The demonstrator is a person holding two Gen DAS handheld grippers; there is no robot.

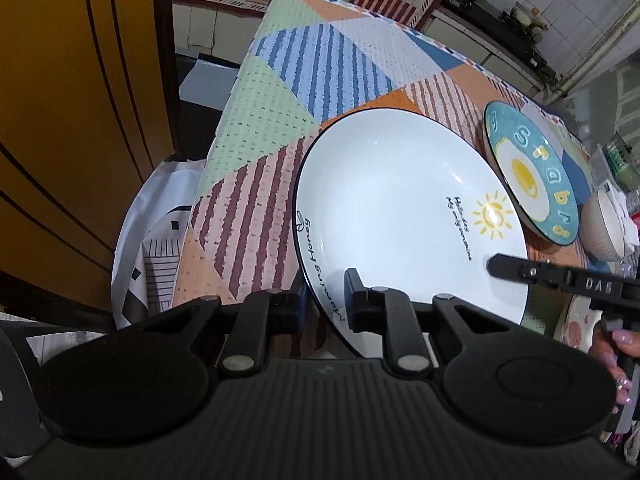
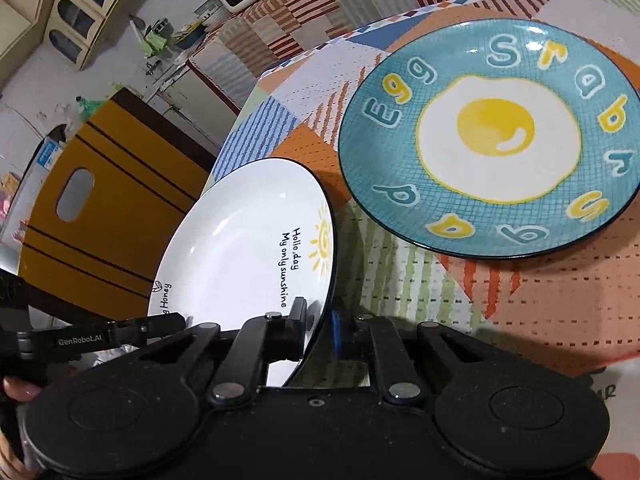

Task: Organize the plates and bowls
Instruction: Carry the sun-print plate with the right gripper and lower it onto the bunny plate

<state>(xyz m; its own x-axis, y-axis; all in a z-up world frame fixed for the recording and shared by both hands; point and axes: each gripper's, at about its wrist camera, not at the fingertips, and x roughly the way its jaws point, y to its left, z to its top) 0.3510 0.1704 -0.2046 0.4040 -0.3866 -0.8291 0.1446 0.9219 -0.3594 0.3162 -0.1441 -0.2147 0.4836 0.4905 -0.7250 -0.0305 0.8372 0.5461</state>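
beside the white plate (image 1: 400,208), clamped at its rim by left gripper (image 1: 326,300) and right gripper (image 2: 320,320), sits an egg plate (image 2: 492,140), a bowl (image 1: 604,228) beyond.

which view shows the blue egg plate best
The right wrist view: the blue egg plate lies almost whole and face-on, its fried egg and lettering readable. The left wrist view shows it far off, squeezed into a narrow ellipse behind the white plate.
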